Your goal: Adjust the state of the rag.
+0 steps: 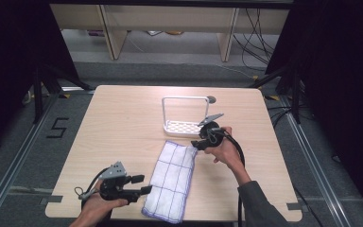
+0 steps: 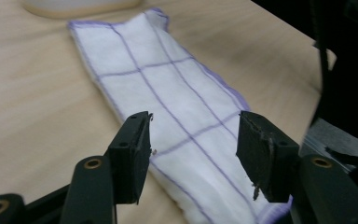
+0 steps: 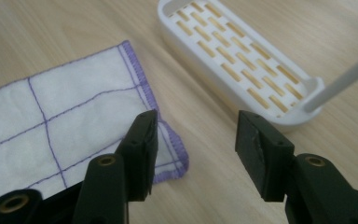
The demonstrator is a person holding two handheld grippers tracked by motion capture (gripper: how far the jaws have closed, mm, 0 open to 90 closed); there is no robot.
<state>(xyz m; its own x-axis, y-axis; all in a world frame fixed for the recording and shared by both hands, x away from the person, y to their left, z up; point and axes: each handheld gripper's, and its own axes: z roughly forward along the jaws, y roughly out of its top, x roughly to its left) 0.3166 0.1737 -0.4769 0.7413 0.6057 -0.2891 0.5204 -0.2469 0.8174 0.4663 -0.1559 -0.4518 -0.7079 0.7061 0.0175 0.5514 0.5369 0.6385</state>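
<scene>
A white woven cloth [image 1: 172,180] lies folded into a long soft strip on the pale wood-grain table [image 1: 123,123], running from the near edge up toward the middle. Thin purple lines cross it in a grid, and a purple stitched hem rims its edges. Its weave looks slightly fuzzy in the left gripper view, and it rests flat with a gentle ripple along its sides.

The left gripper [image 1: 144,184] sits at the near left of the cloth, beside its near end, its black blocky jaws standing apart with nothing pinched; the cloth [image 2: 177,112] lies below and beyond them. The right gripper [image 1: 199,143] hovers at the far right corner of the cloth [image 3: 60,130], its jaws likewise spread, one above the hemmed corner and the other above bare table, with no pad pressing on the fabric.

Just beyond the cloth's far end stands a white plastic rack [image 1: 184,126]: a shallow oblong tray with rows of slots and a thin squared hoop rising over it.
</scene>
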